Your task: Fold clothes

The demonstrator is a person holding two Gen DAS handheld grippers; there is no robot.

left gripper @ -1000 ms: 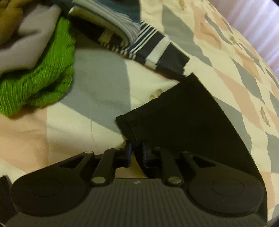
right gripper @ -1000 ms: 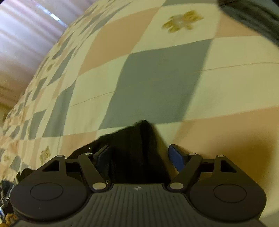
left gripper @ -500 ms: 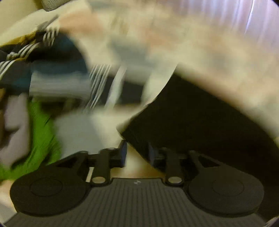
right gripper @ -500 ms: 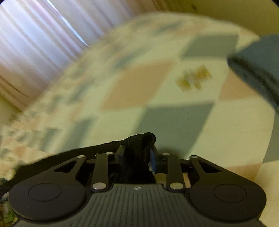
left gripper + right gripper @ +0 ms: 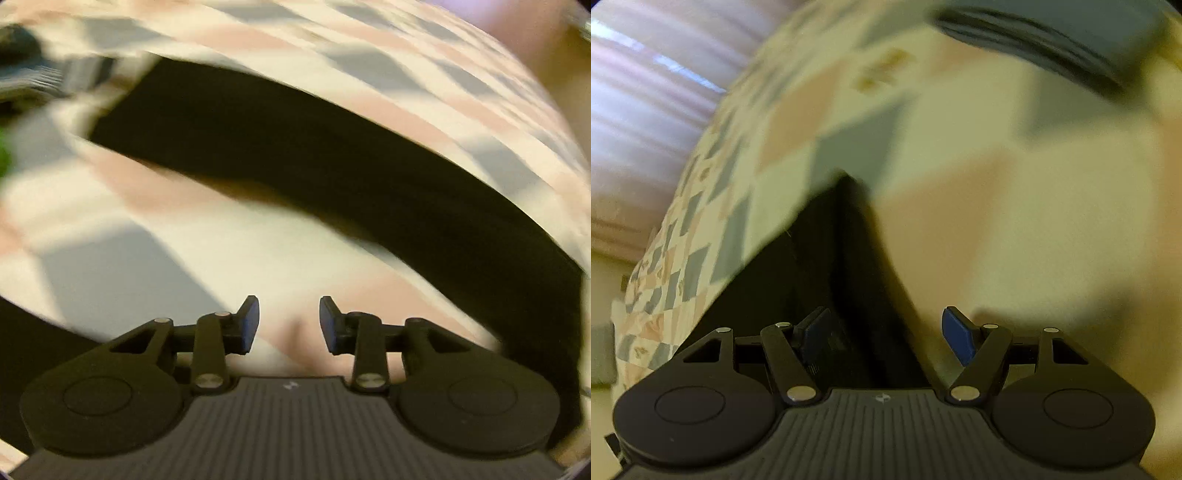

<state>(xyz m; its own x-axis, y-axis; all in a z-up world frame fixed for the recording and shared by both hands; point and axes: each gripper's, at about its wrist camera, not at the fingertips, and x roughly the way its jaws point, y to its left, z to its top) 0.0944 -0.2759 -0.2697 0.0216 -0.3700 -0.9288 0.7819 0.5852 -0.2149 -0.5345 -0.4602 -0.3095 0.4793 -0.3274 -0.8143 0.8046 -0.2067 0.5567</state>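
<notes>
A: Left gripper [image 5: 289, 320]: clamped on the hem of the black garment [image 5: 314, 155] a second earlier, then loosened. Jaws opening, a narrow gap, nothing between them but bare checked bedspread [image 5: 155, 258].

B: And the garment itself?

A: Stretched as a dark band from the upper left of the left wrist view down to the right edge, well clear of the fingertips. Formerly right against them.

B: Right gripper [image 5: 886, 334]?

A: Pinched on a bunched black corner half a second before; jaws opening, fairly wide. Black cloth lying between them toward the left finger [image 5: 816, 332], apart from the blue pad [image 5: 956, 338] on the right.

B: Any containers?

A: None seen. Only a blurred grey-blue folded item [image 5: 1052, 29] at the upper right of the right wrist view, and a streaked striped pile [image 5: 44, 74] at the upper left of the left view.
</notes>
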